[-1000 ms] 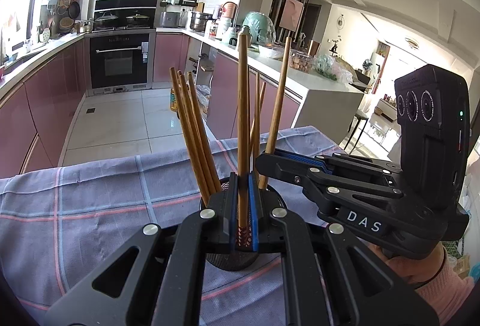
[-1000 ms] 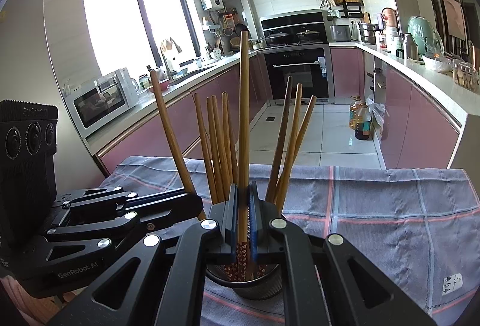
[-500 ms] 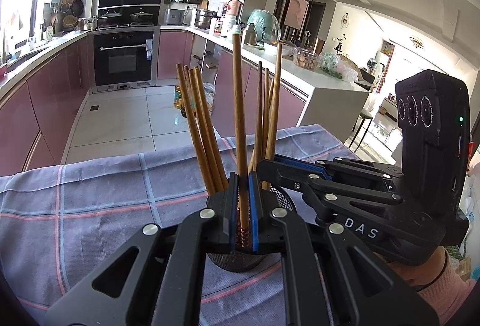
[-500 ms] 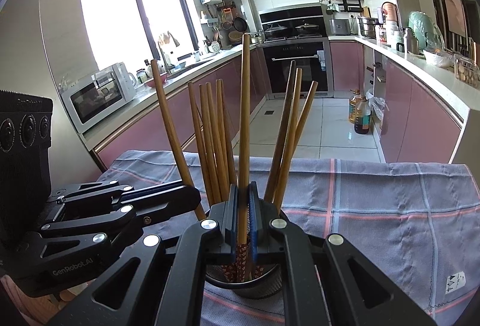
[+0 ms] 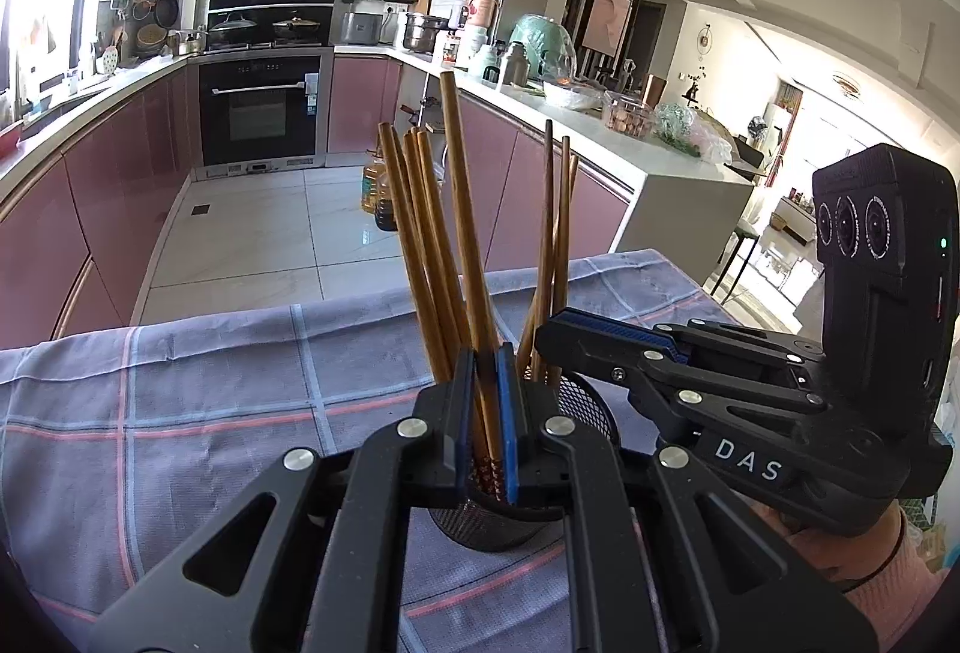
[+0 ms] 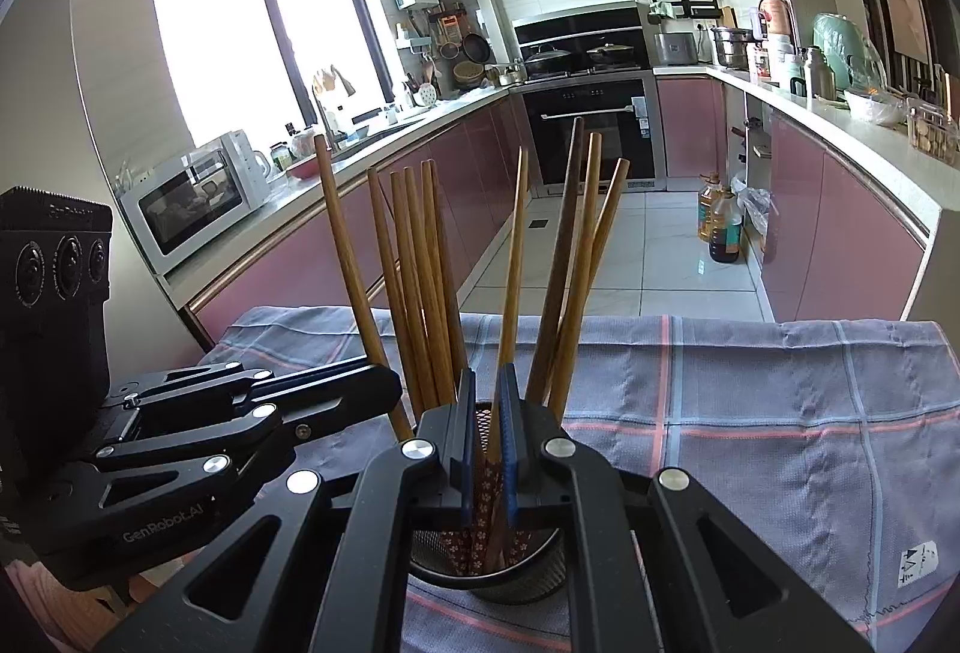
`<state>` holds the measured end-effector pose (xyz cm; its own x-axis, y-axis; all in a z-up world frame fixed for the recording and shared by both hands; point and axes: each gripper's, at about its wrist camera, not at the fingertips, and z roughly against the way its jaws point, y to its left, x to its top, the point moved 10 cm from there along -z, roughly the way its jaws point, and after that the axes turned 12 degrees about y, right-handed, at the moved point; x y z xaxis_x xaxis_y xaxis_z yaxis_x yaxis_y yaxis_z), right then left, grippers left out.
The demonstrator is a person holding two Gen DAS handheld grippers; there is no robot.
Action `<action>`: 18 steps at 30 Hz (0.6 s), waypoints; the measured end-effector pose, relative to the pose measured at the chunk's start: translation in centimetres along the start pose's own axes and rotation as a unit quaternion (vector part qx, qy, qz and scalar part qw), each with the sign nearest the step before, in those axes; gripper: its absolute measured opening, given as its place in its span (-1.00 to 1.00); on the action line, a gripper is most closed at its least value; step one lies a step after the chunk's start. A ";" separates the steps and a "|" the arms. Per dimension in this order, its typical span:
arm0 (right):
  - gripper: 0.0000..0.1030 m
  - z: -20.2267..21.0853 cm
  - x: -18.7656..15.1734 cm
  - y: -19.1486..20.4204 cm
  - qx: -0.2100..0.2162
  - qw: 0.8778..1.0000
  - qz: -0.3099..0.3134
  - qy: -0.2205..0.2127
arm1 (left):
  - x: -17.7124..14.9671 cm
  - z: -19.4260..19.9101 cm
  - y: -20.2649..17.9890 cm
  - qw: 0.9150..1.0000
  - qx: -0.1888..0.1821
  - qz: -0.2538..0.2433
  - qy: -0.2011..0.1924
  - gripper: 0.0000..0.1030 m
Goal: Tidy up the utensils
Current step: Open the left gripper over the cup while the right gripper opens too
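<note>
Nine brown wooden chopsticks (image 6: pixel 420 281) counted in the right wrist view, splayed in one black mesh cup (image 6: pixel 528 575) at lower centre, on grey checked cloth (image 6: pixel 750 413). Left gripper (image 5: pixel 485 413) nearly closed, clamping the tallest chopstick (image 5: pixel 462 209). Right gripper (image 6: pixel 487 431) equally narrow, pinching the pale middle chopstick (image 6: pixel 513 263). Cup front hidden behind black jaws. White microwave (image 6: pixel 192 203) at left in the right view only.
</note>
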<state>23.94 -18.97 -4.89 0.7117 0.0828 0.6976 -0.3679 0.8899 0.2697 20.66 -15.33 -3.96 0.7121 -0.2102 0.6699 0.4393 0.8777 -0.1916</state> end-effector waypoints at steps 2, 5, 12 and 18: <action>-0.85 -0.1 -0.1 0.1 0.002 1.000 -0.001 0.000 | 0.0 -0.2 0.1 1.000 0.000 -0.001 0.002 -0.84; -0.85 -0.1 -0.2 0.0 0.003 1.000 -0.003 0.000 | -0.1 -0.5 0.3 1.000 0.003 -0.002 0.003 -0.84; -0.85 0.2 -0.4 0.0 0.004 1.000 -0.002 -0.001 | -0.5 -0.4 0.2 1.000 0.003 -0.001 0.002 -0.79; -0.60 0.7 -1.1 0.4 0.006 1.000 0.000 -0.004 | -1.3 0.8 0.4 0.999 0.028 -0.006 -0.015 -0.44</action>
<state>22.59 -18.97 -5.12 0.7061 0.0798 0.7036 -0.3752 0.8848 0.2763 19.50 -14.35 -4.33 0.6898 -0.2076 0.6936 0.4153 0.8982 -0.1442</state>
